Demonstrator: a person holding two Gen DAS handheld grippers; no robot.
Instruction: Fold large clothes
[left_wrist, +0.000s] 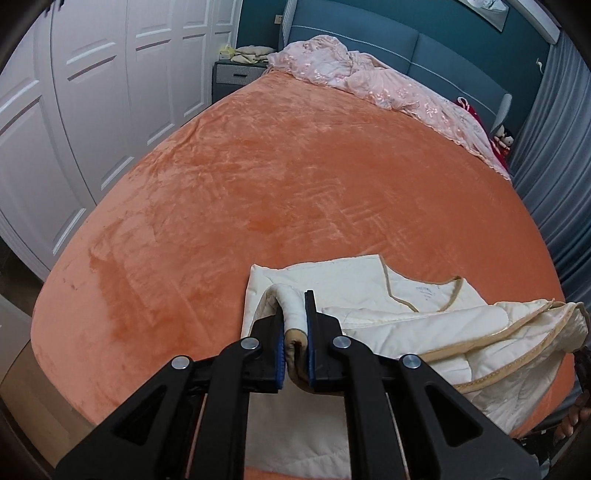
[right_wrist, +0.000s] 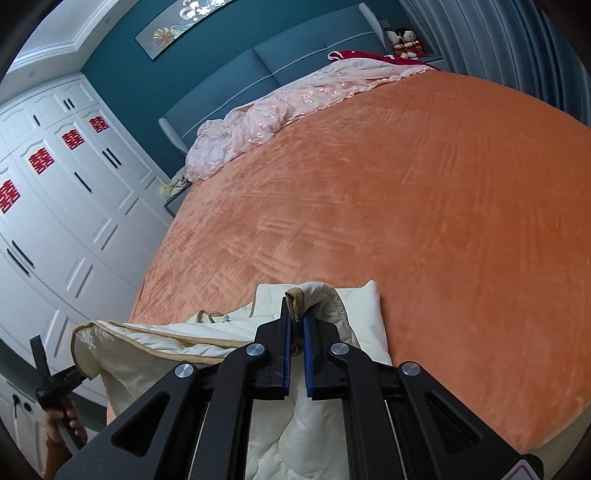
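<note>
Right now the orange-covered bed (left_wrist: 258, 192) lies broad before you, and the cream quilted garment (left_wrist: 424, 332) sits at its near edge, partly spread, partly lifted between your hands. You look to be mid-fold, carrying one edge over the rest. Your left gripper (left_wrist: 295, 332) has its fingers pinched narrow on a bunched, tan-trimmed edge; your right gripper (right_wrist: 297, 332) likewise clamps a trimmed corner. Next, lay both held corners down evenly on the flat part before you let go.
</note>
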